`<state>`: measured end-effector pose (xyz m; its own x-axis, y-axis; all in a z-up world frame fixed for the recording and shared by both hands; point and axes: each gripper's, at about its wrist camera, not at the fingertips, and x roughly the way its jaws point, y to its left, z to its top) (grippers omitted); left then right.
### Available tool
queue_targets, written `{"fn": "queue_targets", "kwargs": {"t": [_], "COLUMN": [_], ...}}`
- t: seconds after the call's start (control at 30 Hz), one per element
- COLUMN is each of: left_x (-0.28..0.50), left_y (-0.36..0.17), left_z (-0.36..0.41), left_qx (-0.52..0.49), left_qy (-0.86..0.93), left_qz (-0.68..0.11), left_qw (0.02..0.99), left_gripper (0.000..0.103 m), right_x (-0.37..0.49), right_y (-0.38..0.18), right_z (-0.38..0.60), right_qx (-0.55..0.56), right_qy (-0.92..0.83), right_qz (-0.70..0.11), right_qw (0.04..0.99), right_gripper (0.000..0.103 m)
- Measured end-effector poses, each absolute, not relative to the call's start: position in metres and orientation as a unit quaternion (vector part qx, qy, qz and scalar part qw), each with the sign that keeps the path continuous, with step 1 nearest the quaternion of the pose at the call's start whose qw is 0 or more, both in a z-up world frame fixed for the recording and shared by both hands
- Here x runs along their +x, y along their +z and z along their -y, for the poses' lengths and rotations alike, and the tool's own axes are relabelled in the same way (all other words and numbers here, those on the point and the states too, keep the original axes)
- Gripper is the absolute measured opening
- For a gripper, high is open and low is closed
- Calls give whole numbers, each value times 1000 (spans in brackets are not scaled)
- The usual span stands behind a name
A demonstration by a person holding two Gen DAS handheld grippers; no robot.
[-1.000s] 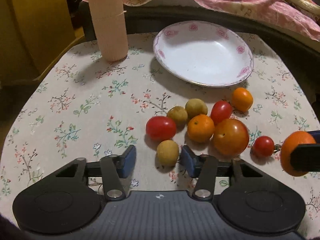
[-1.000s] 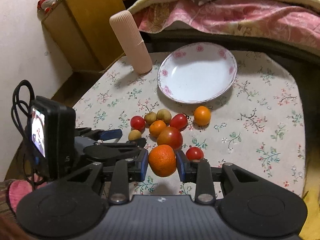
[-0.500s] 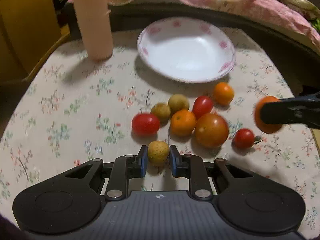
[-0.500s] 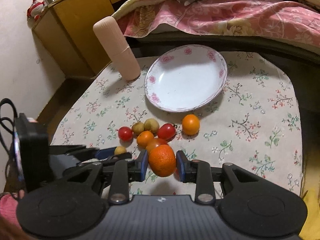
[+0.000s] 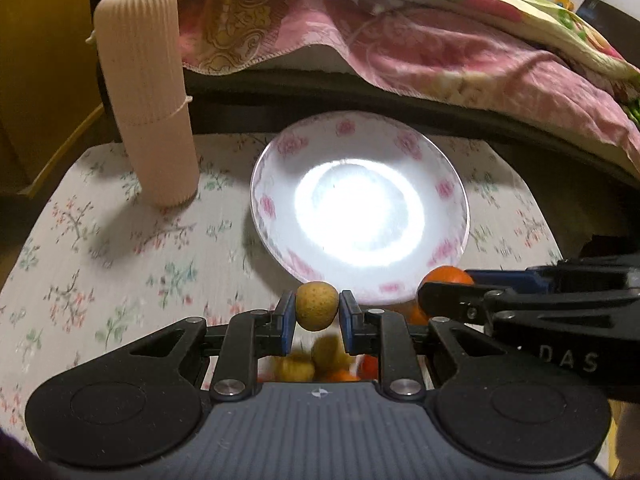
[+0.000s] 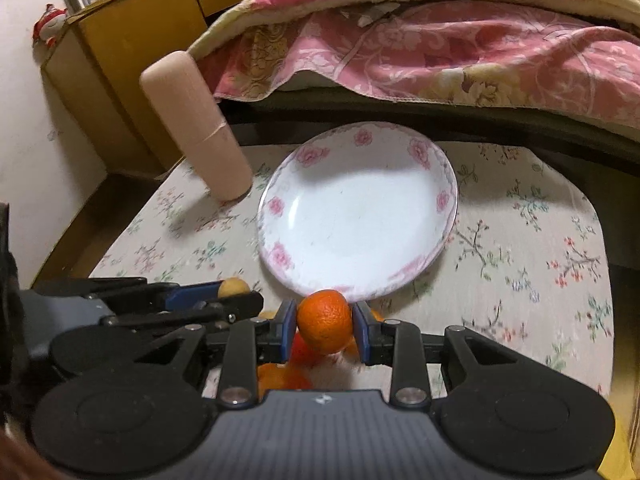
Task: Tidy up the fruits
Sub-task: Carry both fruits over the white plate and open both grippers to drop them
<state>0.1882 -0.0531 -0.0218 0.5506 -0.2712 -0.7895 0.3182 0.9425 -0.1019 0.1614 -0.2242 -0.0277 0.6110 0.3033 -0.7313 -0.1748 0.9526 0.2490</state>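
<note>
My left gripper (image 5: 317, 312) is shut on a small yellow-brown fruit (image 5: 316, 306) and holds it above the table, just short of the white plate with pink flowers (image 5: 444, 190). My right gripper (image 6: 325, 326) is shut on an orange (image 6: 325, 320) at the near rim of the same plate (image 6: 440, 200). Each gripper shows in the other's view: the right gripper (image 5: 444, 292) with its orange (image 5: 448, 274), the left gripper (image 6: 236, 294) with its yellow fruit (image 6: 232, 286). The remaining fruits (image 5: 320, 360) lie below the grippers, mostly hidden.
A tall ribbed pink cylinder (image 5: 146, 96) stands left of the plate on the floral tablecloth (image 5: 120, 260). A bed with a pink blanket (image 5: 440, 48) lies behind the table. A yellow wooden cabinet (image 6: 132, 60) is at the left.
My left gripper closed on the yellow fruit and lifted it toward the plate. My right gripper carried the orange forward to the plate's near rim.
</note>
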Motion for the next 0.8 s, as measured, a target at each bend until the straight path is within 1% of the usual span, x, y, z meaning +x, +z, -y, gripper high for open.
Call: {"fn": "queue_targets", "kwargs": {"t": [0.27, 0.37, 0.57, 0.73, 0.8], "left_x": [217, 218, 223, 223, 223], "left_y": [-34, -35, -35, -34, -33], "left_z": [55, 59, 59, 59, 58], "left_qx": [14, 28, 16, 14, 10], "left_qy": [-160, -157, -162, -158, -157], "left_qz": [-450, -439, -435, -435, -435], "left_qw": [879, 884, 886, 886, 887], "left_gripper": [29, 29, 29, 33, 38], "right_x": [200, 206, 213, 210, 210], "right_y": [-39, -46, -49, -49, -48], "right_z": [229, 231, 235, 238, 239], "right_qx": [89, 90, 104, 102, 105], "right_qy": [143, 144, 138, 134, 133], "right_qz": [-410, -413, -413, -411, -410], "right_qw": [896, 895, 894, 896, 896], "right_gripper": [37, 37, 39, 39, 39]}}
